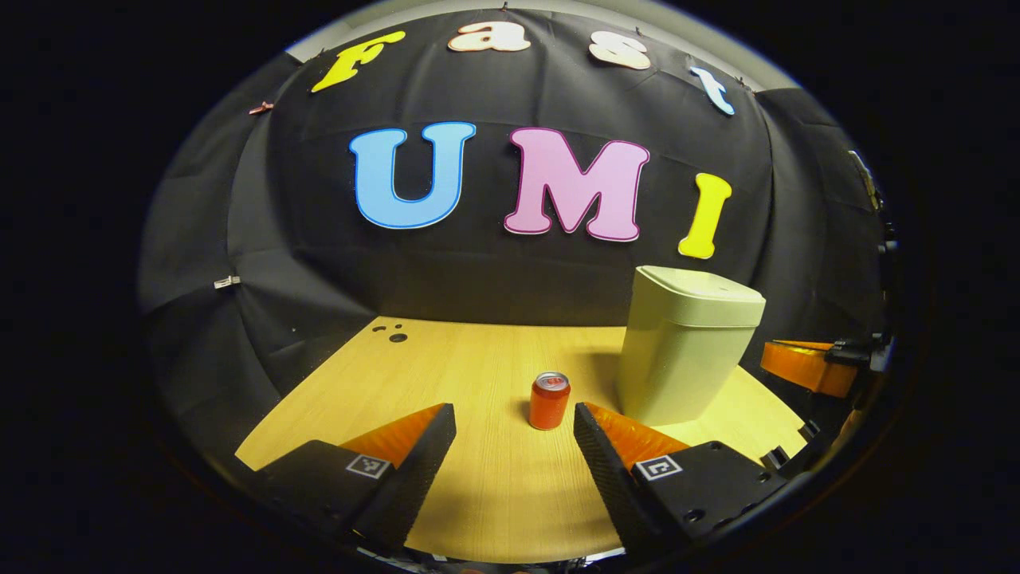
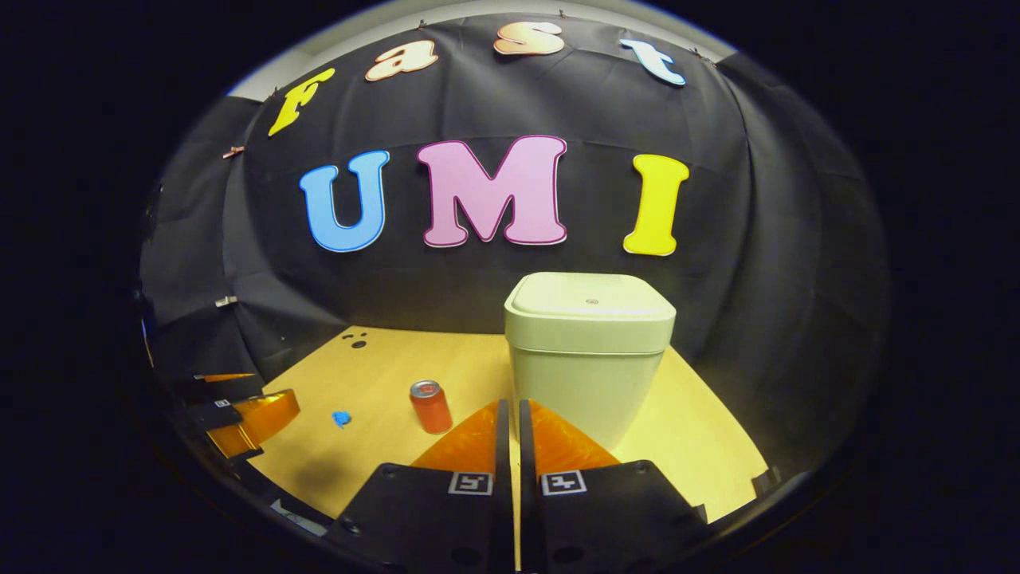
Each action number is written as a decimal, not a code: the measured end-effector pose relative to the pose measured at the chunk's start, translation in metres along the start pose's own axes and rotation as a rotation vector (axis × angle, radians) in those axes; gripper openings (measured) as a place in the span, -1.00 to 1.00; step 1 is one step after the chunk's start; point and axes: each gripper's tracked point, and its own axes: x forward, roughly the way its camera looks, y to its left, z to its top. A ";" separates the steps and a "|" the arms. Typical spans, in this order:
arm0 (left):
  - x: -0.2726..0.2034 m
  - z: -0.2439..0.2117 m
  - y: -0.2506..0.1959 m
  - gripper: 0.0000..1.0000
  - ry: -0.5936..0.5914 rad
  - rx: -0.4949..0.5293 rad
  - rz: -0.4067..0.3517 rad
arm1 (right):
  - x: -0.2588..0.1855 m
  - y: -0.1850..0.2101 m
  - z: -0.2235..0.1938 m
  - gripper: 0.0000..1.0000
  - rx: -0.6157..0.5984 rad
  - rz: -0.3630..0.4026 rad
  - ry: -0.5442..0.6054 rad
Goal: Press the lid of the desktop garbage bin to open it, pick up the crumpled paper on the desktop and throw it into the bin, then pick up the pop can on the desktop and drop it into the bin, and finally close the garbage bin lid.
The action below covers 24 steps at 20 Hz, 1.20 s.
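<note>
A pale green desktop bin point(image 2: 590, 359) stands on the wooden table with its lid point(image 2: 591, 299) down. My right gripper point(image 2: 512, 408) is shut on nothing, hovering just in front of the bin's lower wall. A red pop can point(image 2: 430, 406) stands upright to the left of the bin, and a small blue crumpled paper point(image 2: 341, 418) lies further left. In the left gripper view, the can point(image 1: 550, 401) stands just beyond my open left gripper point(image 1: 514, 418), slightly right of the gap's middle. The bin point(image 1: 685, 351) rises behind the can to the right.
The wooden table point(image 1: 478, 494) ends at the black cloth wall, with a few small dark holes point(image 1: 396, 335) at its far left corner. The right gripper point(image 1: 805, 365) sits past the bin, and the left gripper point(image 2: 247, 414) is low at the table's left edge.
</note>
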 end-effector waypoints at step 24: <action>0.032 0.000 0.018 0.91 0.022 0.007 0.045 | 0.071 -0.038 0.090 -0.90 0.001 0.015 -0.049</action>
